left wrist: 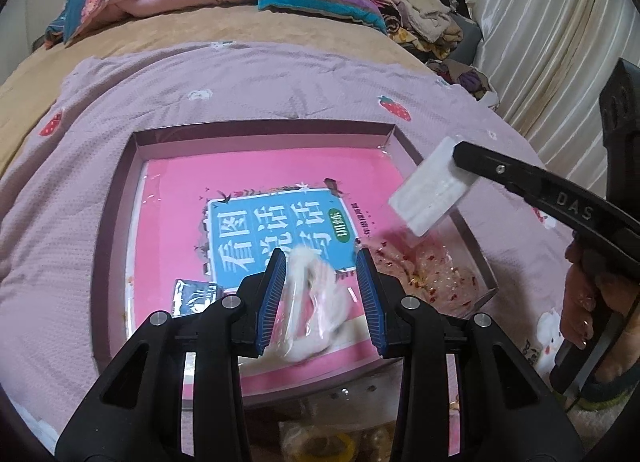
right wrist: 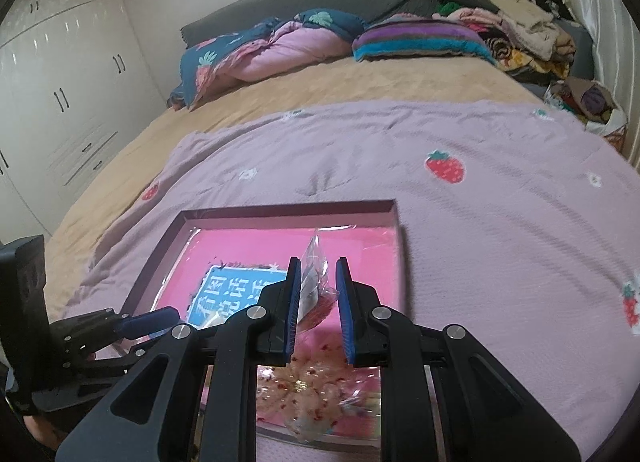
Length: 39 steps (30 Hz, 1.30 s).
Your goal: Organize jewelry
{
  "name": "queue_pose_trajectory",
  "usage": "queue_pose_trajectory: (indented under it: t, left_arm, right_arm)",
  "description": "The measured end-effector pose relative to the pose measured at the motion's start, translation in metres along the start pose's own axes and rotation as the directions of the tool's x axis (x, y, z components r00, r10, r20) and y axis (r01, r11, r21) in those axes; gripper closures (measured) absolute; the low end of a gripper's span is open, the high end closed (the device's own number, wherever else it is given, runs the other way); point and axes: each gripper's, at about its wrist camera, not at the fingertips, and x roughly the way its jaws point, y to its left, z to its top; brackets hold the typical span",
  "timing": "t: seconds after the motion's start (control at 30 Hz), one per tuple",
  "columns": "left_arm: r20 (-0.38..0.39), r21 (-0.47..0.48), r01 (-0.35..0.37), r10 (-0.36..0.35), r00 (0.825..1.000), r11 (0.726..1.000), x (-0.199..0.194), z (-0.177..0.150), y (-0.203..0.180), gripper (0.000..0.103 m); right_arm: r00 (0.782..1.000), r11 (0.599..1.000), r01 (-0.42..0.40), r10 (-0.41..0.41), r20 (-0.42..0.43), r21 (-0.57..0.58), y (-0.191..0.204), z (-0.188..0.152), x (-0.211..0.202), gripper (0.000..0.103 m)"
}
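Left wrist view: your left hand-held gripper hangs over the near half of the shallow box, jaws spread wide. A clear plastic bag with something whitish inside sits between the blue pads; contact with either pad cannot be judged, and the bag is blurred.

Box contents:
- pink book with a blue title panel, covering most of the floor
- small blue packet on the book's near left corner
- crumpled clear bag with red and gold bits in the near right corner

Your right hand-held gripper comes in from the right edge of this view, and a white rectangular block is seen at its tip above the box's right side. Whether that block is clamped cannot be told here.

Right wrist view: your right hand-held gripper shows a narrow gap, with a small clear bag holding red pieces upright between the pads, lying against the left pad. A firm grip cannot be confirmed. Below it lies the crumpled clear bag.

The box rests on a lilac strawberry-print blanket spread over the bed.
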Motion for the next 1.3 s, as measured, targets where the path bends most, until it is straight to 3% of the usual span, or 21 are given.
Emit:
queue_pose_trajectory:
  t: [0.4,0.57,0.97,1.17,1.3]
  left_arm:
    - [-0.022,-0.043,-0.065,0.064,0.998,0.997,-0.016,-0.018,0.022,0.063]
    - [-0.020,-0.061,-0.069,0.068,0.998,0.996,-0.028,-0.025,0.024,0.058]
    - [0.007,-0.074,-0.079,0.080,0.997,0.994,-0.052,-0.035,0.018,0.040]
    - [0.037,-0.103,-0.079,0.084,0.996,0.992,-0.067,-0.034,0.018,0.025]
    - [0.071,-0.120,-0.071,0.080,0.994,0.990,-0.082,-0.034,0.016,0.015]
  right_arm:
    - [0.992,1.000,-0.011,0.011,-0.124,0.003,0.002,-0.024,0.031,0.083]
    - [0.988,1.000,0.016,-0.012,-0.154,0.025,-0.005,-0.031,0.032,0.069]
    - [0.993,0.999,0.048,-0.048,-0.107,0.000,-0.007,-0.044,0.002,0.034]
    - [0.997,0.999,0.047,-0.046,-0.063,0.016,-0.011,-0.046,-0.026,0.023]
    - [0.999,0.999,0.045,-0.045,-0.015,0.011,-0.011,-0.045,-0.051,0.022]
